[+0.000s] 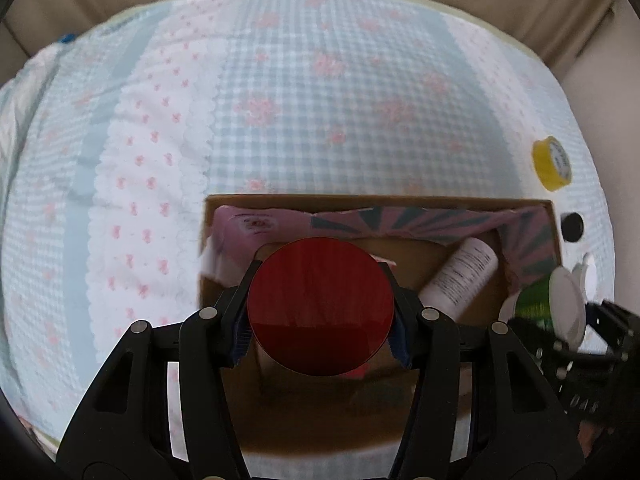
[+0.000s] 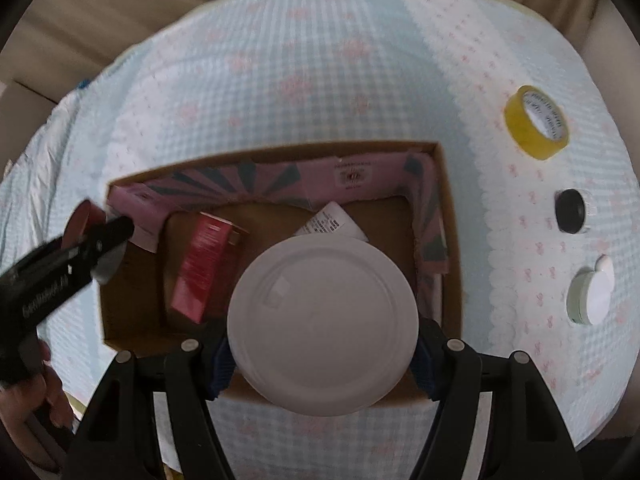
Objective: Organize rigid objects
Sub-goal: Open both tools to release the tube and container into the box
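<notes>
Grippers over the cardboard box (image 2: 450, 240): left gripper (image 1: 320, 308) clamped on a red round container (image 1: 320, 308); right gripper (image 2: 323, 334) clamped on a white-lidded jar (image 2: 323, 334); yellow tape roll (image 2: 536, 122) lying apart on the cloth.

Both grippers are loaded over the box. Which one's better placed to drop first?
Right, probably. The right gripper holds the white-lidded jar over bare floor of the cardboard box, beside the red carton. The left gripper holds its red-capped container near the box's left wall.
</notes>
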Available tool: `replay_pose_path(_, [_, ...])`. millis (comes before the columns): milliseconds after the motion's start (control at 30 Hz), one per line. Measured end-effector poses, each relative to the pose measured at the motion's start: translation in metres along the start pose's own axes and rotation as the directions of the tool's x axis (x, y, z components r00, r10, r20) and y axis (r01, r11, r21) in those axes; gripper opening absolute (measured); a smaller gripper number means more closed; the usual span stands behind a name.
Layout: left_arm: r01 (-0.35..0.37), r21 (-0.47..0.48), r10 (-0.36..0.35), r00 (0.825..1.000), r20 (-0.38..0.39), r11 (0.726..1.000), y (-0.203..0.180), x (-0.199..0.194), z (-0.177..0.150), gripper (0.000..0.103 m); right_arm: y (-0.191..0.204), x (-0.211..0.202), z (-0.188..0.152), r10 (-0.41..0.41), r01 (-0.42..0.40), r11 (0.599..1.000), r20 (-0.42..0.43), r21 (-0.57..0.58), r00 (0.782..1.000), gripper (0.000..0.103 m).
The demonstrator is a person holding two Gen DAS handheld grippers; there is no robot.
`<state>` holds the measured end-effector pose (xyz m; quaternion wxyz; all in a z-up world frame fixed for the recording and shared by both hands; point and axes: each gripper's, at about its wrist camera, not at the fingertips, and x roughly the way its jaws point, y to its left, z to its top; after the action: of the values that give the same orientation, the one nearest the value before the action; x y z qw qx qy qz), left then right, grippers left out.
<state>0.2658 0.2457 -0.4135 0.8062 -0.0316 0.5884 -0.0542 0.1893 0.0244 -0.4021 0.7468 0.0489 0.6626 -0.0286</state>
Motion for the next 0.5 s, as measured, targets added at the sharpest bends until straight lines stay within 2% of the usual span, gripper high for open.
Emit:
replay_pose_path(167, [-0.007, 0.004, 0.007, 0.999, -0.037, 1.000, -0.001, 0.023, 0.004, 0.051, -0.004, 0.018, 0.001, -0.006, 0.006, 1.000, -0.025, -0.006, 1.000, 0.066])
replay_pose_path(367, [-0.001, 0.027, 0.002, 0.999, -0.046, 1.000, -0.008, 0.029, 0.007, 0.051, -0.009, 0.027, -0.003, 0.019, -0.018, 0.999, -0.046, 0.028, 0.999, 0.066])
replay_pose_path(400, [0.006, 0.026, -0.005, 0.999, -0.043, 1.000, -0.009, 0.028, 0.007, 0.061, -0.010, 0.028, -0.004, 0.021, -0.019, 0.999, -0.040, 0.034, 0.999, 0.066])
replay_pose_path(433, [0.016, 0.025, -0.016, 1.000, -0.024, 1.000, -0.010, 0.024, 0.007, 0.094, -0.010, 0.028, -0.004, 0.022, -0.020, 0.999, -0.031, 0.039, 0.999, 0.067])
replay_pose_path(467, [0.022, 0.025, -0.022, 1.000, -0.015, 0.999, -0.010, 0.022, 0.008, 0.101, -0.010, 0.027, -0.004, 0.027, -0.026, 0.999, -0.015, 0.042, 1.000, 0.074])
replay_pose_path(500, [0.036, 0.027, -0.037, 0.999, 0.004, 0.999, -0.011, 0.018, 0.008, 0.103, -0.010, 0.023, -0.005, 0.030, -0.031, 0.999, 0.012, 0.039, 0.999, 0.093])
